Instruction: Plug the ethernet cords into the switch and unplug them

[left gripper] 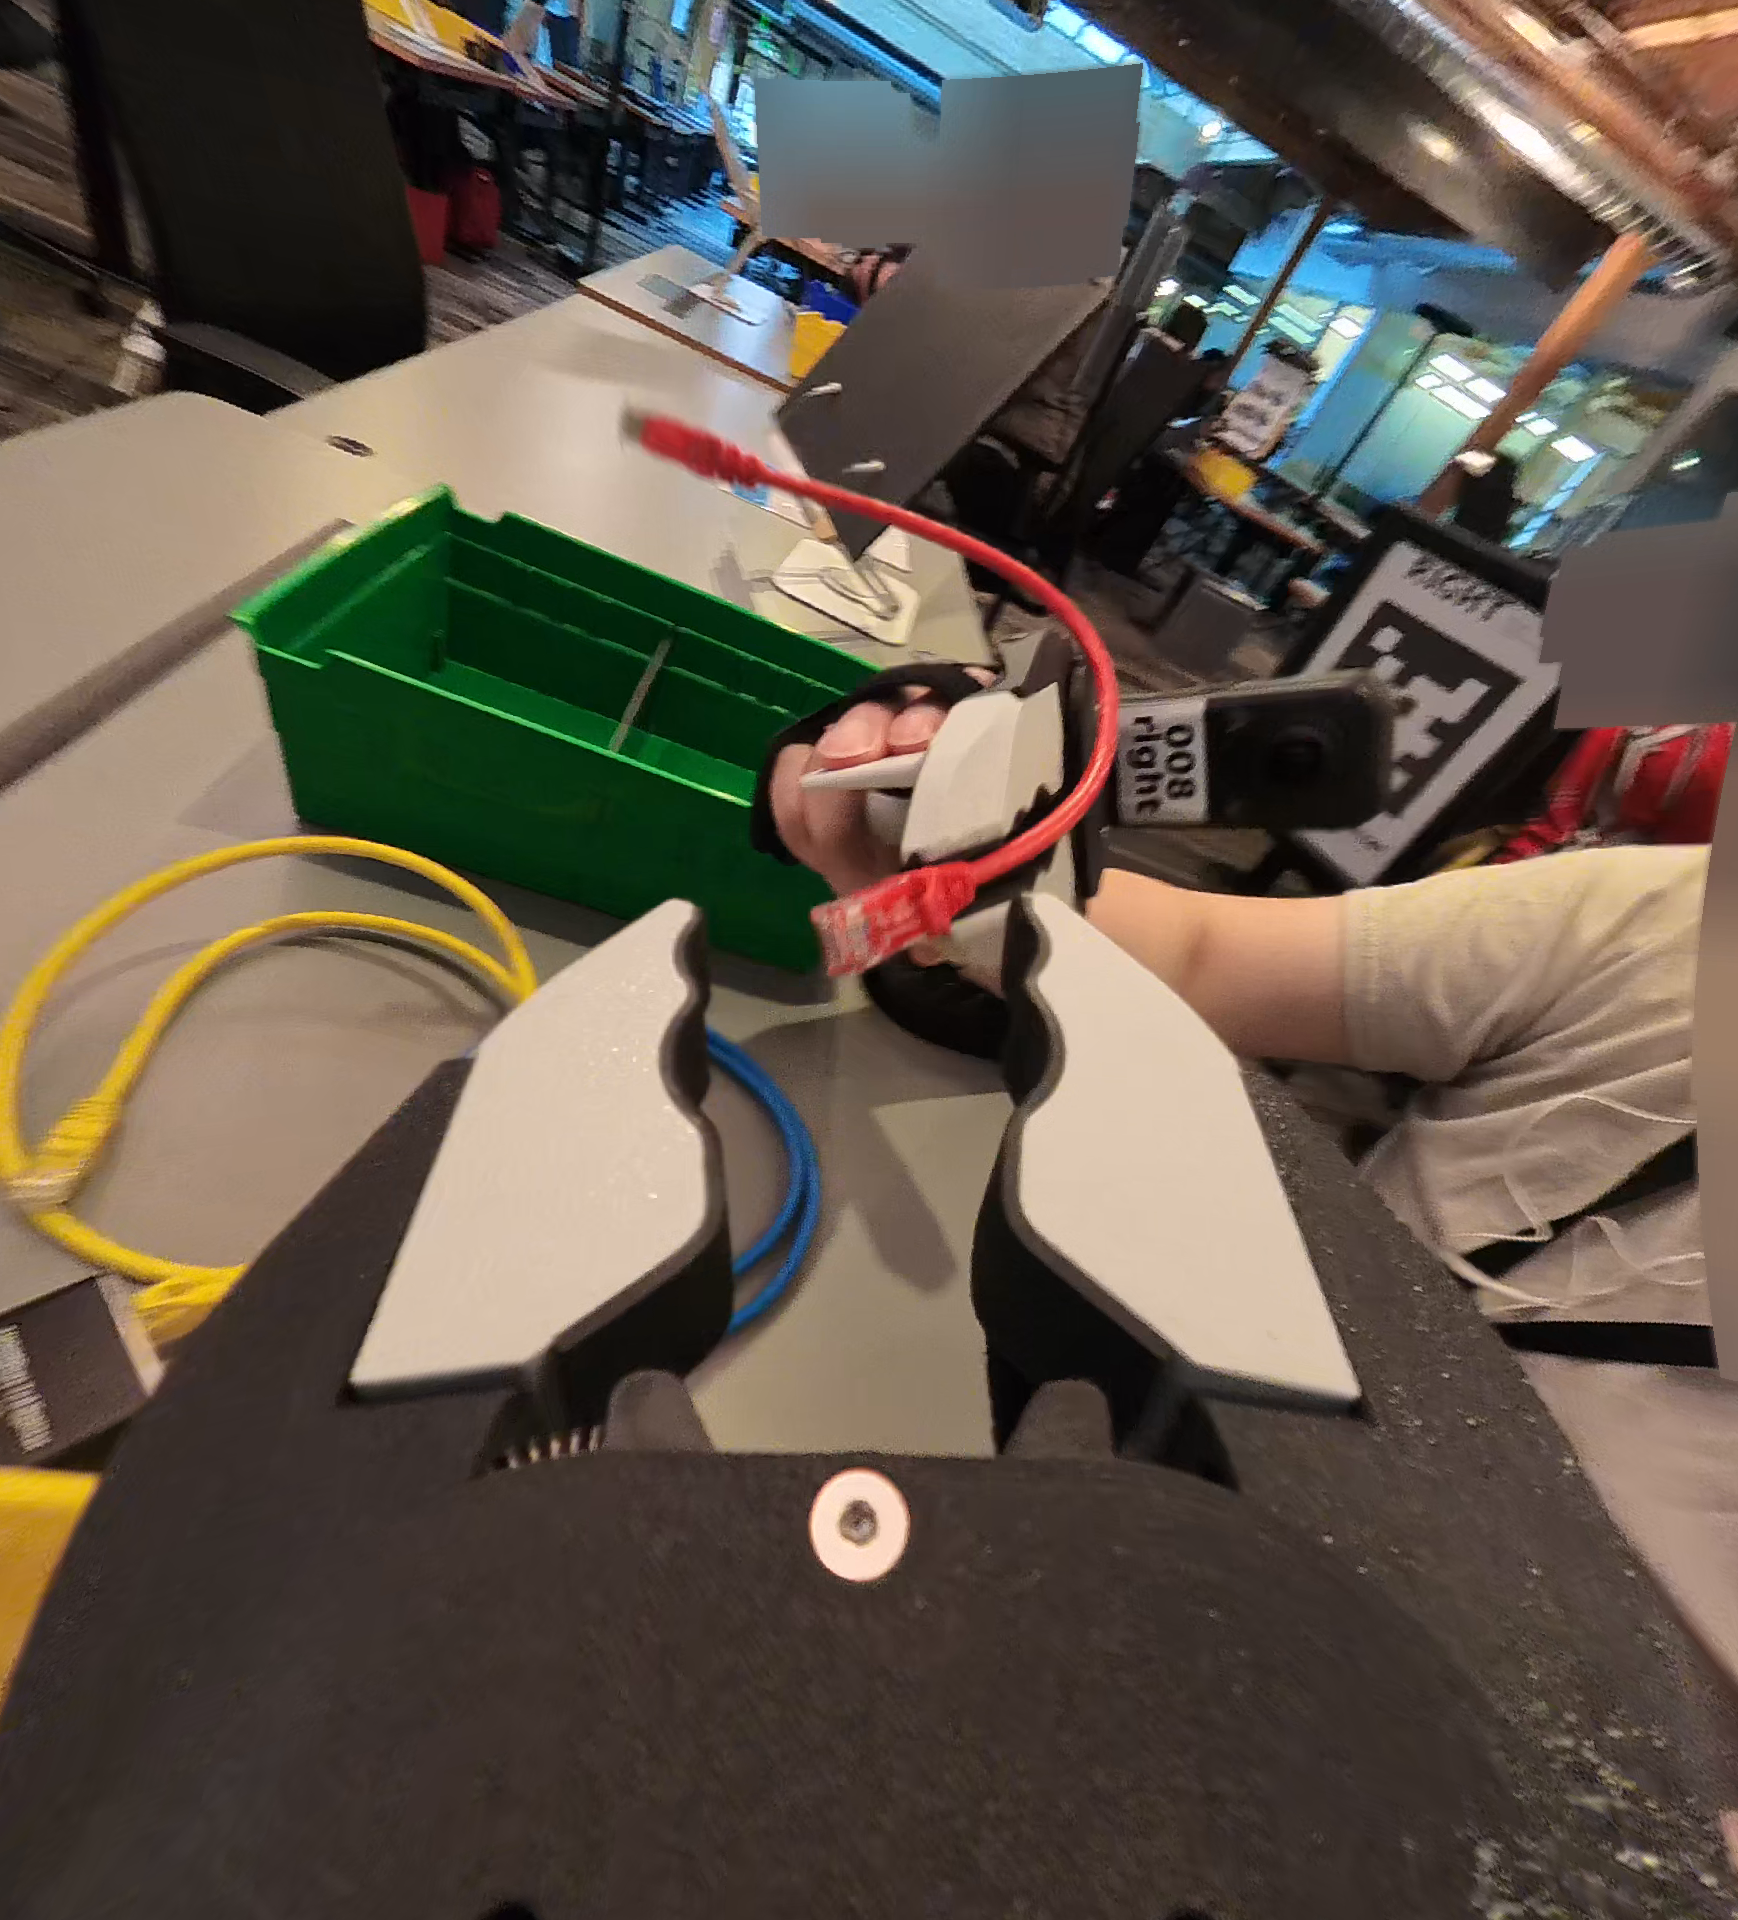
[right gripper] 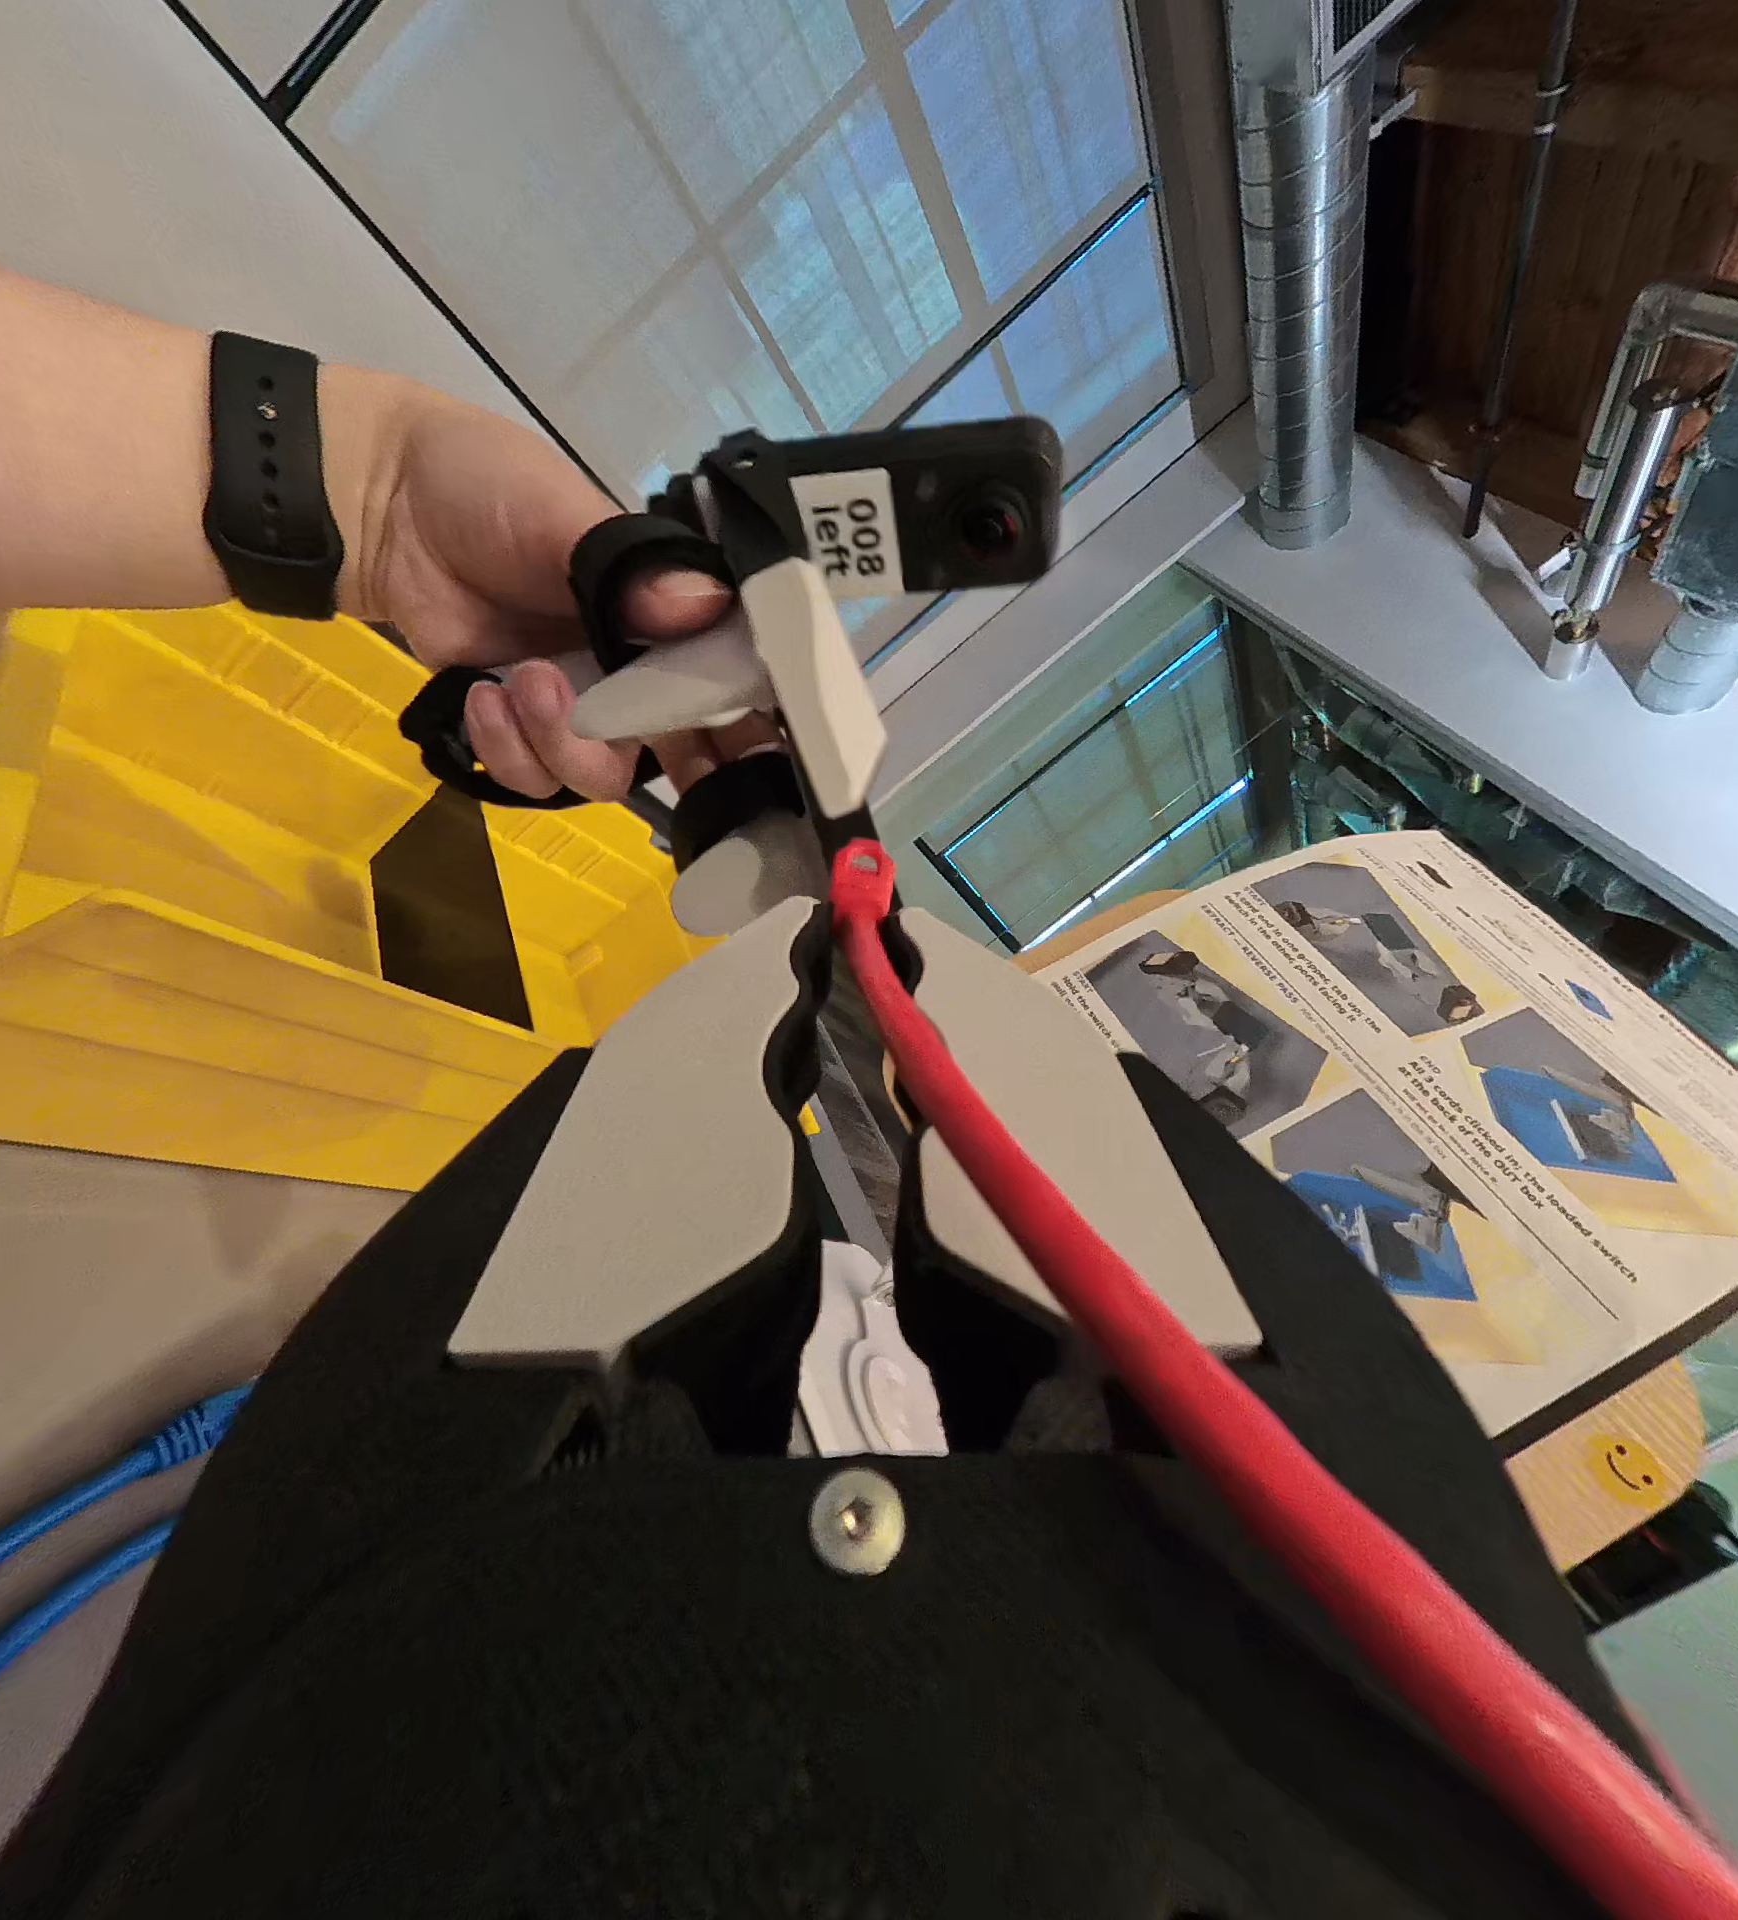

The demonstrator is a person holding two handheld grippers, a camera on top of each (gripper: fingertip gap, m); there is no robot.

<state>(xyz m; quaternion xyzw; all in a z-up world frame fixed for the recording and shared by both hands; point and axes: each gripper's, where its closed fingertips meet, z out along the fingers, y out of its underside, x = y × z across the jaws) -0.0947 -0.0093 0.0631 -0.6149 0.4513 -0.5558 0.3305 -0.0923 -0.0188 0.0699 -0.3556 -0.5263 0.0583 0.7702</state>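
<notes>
My right gripper [right gripper: 863, 935] is shut on a red ethernet cord [right gripper: 1104, 1226] just behind its plug [right gripper: 860, 862], held up in the air. The cord runs back over the gripper body. In the left wrist view the red cord [left gripper: 1083, 644] arcs up from the right gripper [left gripper: 964, 899] to its free plug [left gripper: 678, 442]. My left gripper [left gripper: 860, 935] is open, and the held red plug [left gripper: 886, 920] hangs at its fingertips without being gripped. The left gripper [right gripper: 792, 847] also shows in the right wrist view. No switch is in view.
A green divided bin [left gripper: 532, 707] stands on the grey table [left gripper: 117, 582]. A yellow cord [left gripper: 221, 935] and a blue cord [left gripper: 782, 1143] lie coiled near me. A yellow bin [right gripper: 169, 883] and a printed instruction sheet [right gripper: 1416, 1091] are close by. A black board on a stand [left gripper: 938, 384] is behind. The tips of both grippers are at nearly the same place.
</notes>
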